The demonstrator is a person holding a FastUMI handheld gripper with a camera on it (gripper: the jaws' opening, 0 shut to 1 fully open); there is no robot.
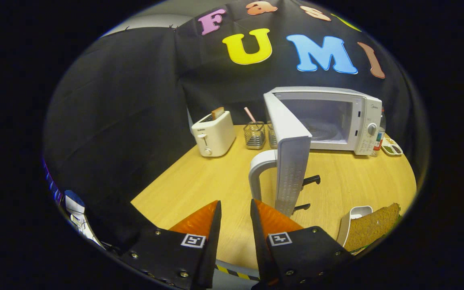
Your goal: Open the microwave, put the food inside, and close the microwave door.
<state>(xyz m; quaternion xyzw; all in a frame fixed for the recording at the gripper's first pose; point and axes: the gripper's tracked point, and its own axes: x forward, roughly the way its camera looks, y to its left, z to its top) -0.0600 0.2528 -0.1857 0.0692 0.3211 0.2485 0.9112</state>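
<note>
tool: our tool [235, 213] sits nearest, at six o'clock, its two fingers [201, 219] parted by a narrow gap with bare counter showing between them; we hold nothing.
counter: the wooden counter [199, 181] runs out ahead of the fingers to the black cloth wall.
food: the food [371, 227], a slice of brown bread that looks like a sandwich with a hint of green under it, lies in a white dish [355, 215] at about four o'clock from the tool, just beside the right finger and near the counter's front edge. it is outside the microwave.
door: the microwave door [290, 149] stands swung wide open, edge-on to us, just ahead of the fingers at about one o'clock; its handle [258, 169] faces our side and two dark latch hooks [310, 180] stick out on the other side.
microwave: the microwave [336, 119] sits beyond the door at the back of the counter, cavity lit and, as far as we can see, with only the turntable inside.
far items: a toaster [214, 135] with a slice in its slot at eleven o'clock, then wire holders [255, 135] between it and the microwave.
progress: we judge the opening done; the food is yet to be picked up and placed inside, and the door yet to be closed.
</note>
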